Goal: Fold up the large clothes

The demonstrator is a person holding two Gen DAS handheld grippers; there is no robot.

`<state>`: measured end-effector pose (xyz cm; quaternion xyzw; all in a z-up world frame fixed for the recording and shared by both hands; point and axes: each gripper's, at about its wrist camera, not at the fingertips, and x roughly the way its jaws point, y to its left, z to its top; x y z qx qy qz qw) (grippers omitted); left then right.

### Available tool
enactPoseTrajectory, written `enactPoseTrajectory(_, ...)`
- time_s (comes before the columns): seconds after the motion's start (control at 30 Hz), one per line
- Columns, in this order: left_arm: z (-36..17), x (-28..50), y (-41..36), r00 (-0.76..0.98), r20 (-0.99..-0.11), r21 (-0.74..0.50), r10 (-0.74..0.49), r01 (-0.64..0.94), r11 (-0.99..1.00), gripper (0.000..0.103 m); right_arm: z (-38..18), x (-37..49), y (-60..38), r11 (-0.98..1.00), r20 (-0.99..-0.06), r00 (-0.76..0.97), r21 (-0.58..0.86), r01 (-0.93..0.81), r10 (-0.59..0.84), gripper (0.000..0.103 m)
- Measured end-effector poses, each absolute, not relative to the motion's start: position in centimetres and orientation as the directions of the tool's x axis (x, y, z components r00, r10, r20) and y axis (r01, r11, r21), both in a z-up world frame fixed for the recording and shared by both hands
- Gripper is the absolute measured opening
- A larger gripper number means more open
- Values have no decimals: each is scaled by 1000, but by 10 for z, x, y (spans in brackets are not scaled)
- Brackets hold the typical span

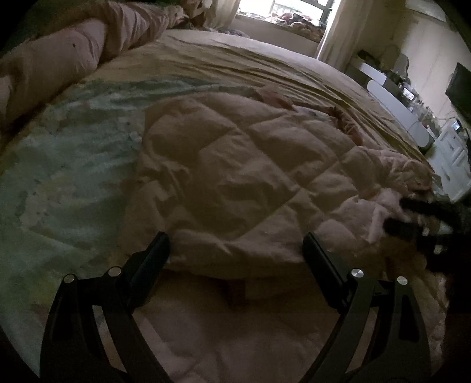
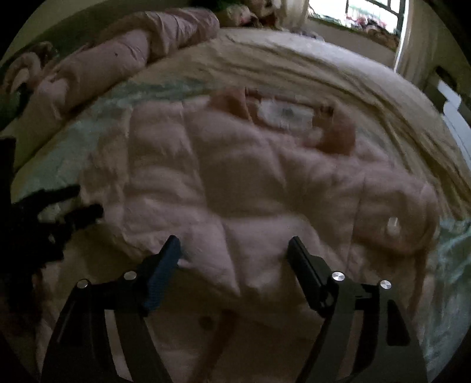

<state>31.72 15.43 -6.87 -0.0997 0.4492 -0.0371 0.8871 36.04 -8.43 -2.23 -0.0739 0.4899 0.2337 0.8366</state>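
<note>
A pale pink quilted coat (image 1: 235, 165) lies spread on the bed, its collar and white label (image 2: 282, 113) at the far end. A folded sleeve with a snap button (image 2: 393, 224) rests on its right side. My left gripper (image 1: 235, 238) is open just over the coat's near folded edge, and the fabric runs between its wide-set fingers. My right gripper (image 2: 234, 240) is open low over the coat's near part, with a fold of fabric lying against its left pad (image 2: 164, 265). Each gripper also shows in the other's view, the right gripper (image 1: 412, 218) and the left gripper (image 2: 59, 206).
A rolled pink duvet (image 1: 73, 50) lies along the bed's far left. The bedsheet, green-printed (image 1: 73, 147) on the left and beige (image 1: 265, 67) beyond, surrounds the coat. A window (image 1: 294, 11) is at the back, and white furniture (image 1: 397, 112) stands past the bed's right edge.
</note>
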Motion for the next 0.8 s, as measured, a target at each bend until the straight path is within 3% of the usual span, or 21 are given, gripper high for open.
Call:
enactPoseTrajectory(0.23,-72,315,160,608,-766,-279,-208,-24,960,85,-50,367,-85,905,-840,433,146,-400,327,83)
enactPoseTrajectory(0.37,-59,304,162,616,-757,-296,-219,-25,955,85,-27,351,-91,901,-808,465,177,-396,363,83)
enactPoseTrajectory(0.47,-46,294,167,638,-731,-335,-243,-25,942,86,-7,332,-106,884,-761,483,250,-396,432,98)
enactPoseTrajectory(0.6,-29,282,165,661,-712,-334,-238,-21,942,94,12,315,-115,889,-744,517,230,-397,423,98)
enactPoseTrajectory(0.8,-7,264,155,680,-700,-308,-220,-9,951,94,37,298,-136,903,-710,572,230,-363,411,98)
